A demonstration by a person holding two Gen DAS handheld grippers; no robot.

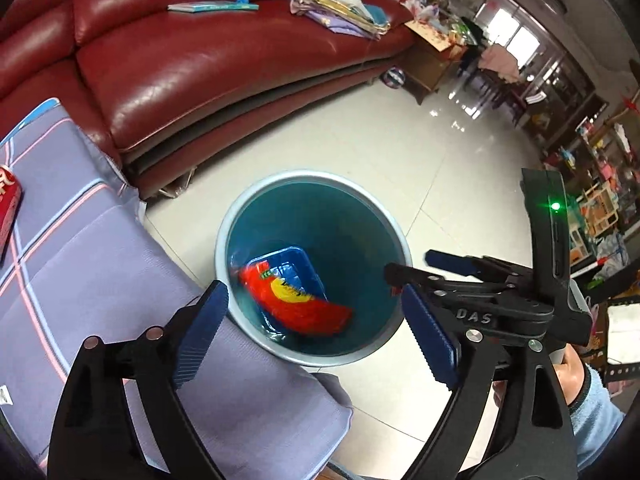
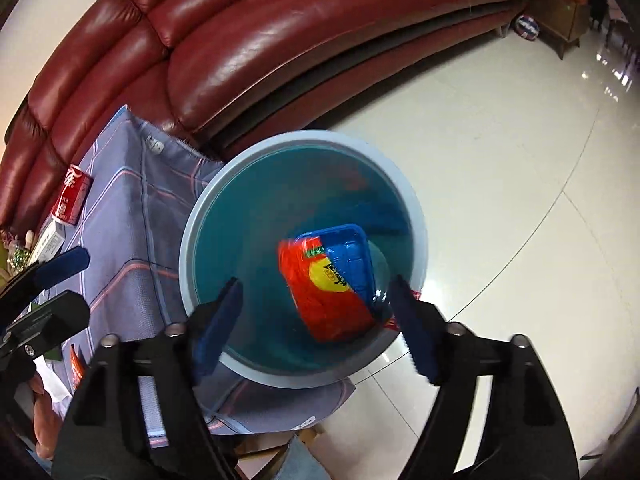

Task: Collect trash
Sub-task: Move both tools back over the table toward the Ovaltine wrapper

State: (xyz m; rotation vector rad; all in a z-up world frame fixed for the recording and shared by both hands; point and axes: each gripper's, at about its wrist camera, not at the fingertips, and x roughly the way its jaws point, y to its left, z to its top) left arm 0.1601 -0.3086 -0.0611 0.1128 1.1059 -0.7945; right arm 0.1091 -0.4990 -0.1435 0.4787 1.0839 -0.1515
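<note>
Left gripper [image 1: 316, 328]: jaws spread wide, nothing between the blue pads, poised above the near rim of the bin [image 1: 236, 216]. Right gripper [image 2: 316, 328]: likewise spread and empty, hanging directly over the bin's mouth; a small red scrap shows beside its right finger, whether touching cannot be told. Bin: round, pale rim, teal inside, standing on the tiled floor [image 1: 400, 152] hard against the edge of a table covered in a lilac checked cloth [image 1: 80, 264]. Contents: one red snack bag [image 2: 324, 300] with a yellow roundel, crumpled and slack, lying on the bottom partly over a blue plastic tray [image 2: 352, 256]; both sit tilted against the wall. Step in hand, by judgement: a piece has been dropped in and both tools are free; collection is part done. Remaining on the cloth, farther left: a red cola can [image 2: 72, 200] on its side, a white carton [image 2: 48, 244] just beside it, and small wrappers at the edge, too blurred to name. Next move calls for swinging one gripper back over the cloth, closing across the can's round body squarely so it does not roll, then carrying it to the bin. Beyond: a dark red leather sofa [image 1: 192, 64] bearing a book and piled papers.
</note>
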